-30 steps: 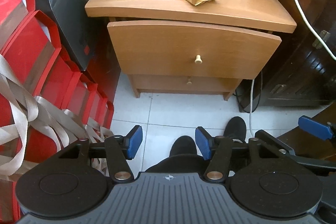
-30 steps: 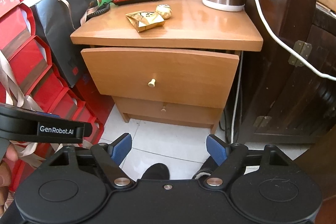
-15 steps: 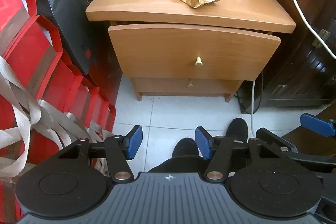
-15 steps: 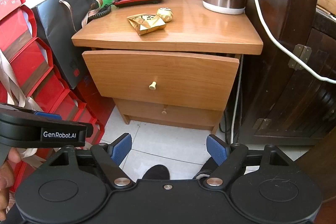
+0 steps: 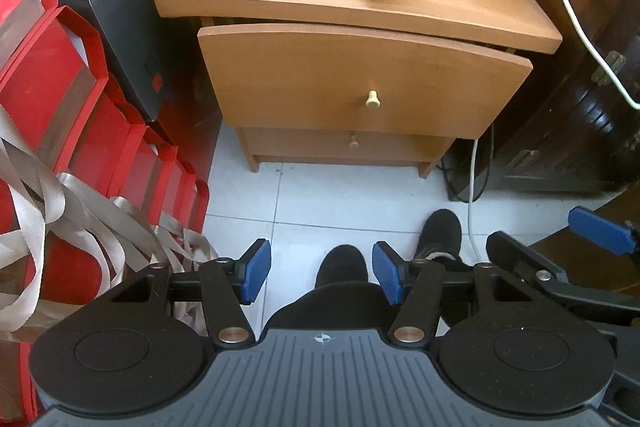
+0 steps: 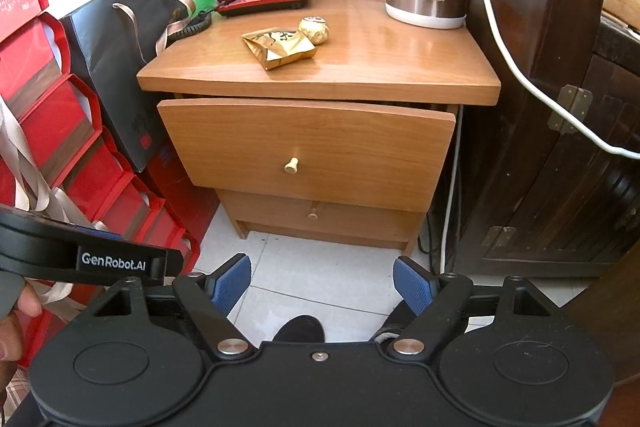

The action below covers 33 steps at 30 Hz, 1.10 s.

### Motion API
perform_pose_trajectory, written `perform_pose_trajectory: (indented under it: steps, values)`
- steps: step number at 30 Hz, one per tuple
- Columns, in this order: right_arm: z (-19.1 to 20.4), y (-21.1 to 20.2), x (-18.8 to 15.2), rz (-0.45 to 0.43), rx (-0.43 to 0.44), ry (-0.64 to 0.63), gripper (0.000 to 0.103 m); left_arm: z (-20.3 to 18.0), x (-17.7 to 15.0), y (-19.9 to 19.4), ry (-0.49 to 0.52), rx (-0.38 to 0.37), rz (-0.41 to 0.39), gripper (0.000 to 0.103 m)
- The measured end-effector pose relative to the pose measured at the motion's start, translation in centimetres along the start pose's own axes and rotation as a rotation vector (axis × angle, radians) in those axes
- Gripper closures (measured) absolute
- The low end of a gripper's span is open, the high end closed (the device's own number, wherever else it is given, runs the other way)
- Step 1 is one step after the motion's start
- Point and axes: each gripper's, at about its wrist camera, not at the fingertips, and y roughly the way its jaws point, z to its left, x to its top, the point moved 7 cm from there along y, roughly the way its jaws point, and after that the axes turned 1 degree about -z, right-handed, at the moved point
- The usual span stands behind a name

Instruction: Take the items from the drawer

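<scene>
Wooden nightstand fills mid-frame; its upper drawer stands slightly pulled out, knob at centre. Left gripper and right gripper sit low in frame, well apart from it, jaws wide and empty. Gold packet lies on top.

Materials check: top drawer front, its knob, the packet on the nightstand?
Drawer front: wood or wood-look veneer, satin finish, grain lines visible. Knob: pale, smooth, plastic or light wood, cannot tell which. Packet: gold foil or metallised film, creased and reflective.
</scene>
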Motion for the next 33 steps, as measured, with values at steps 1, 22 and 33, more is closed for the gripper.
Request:
perform_pose_trajectory:
  steps: [1, 22, 33]
  values:
    - [0.03, -0.03, 0.01, -0.001, -0.001, -0.001, 0.026, 0.0, -0.01, 0.0, 0.004, 0.004, -0.001, 0.042]
    - [0.17, -0.12, 0.18, -0.007, -0.002, -0.002, 0.026, 0.53, 0.23, -0.49, -0.023, 0.015, -0.016, 0.039]
    - [0.26, -0.14, 0.24, -0.008, 0.0, -0.003, 0.026, 0.34, 0.53, -0.62, -0.017, 0.021, -0.026, 0.039]
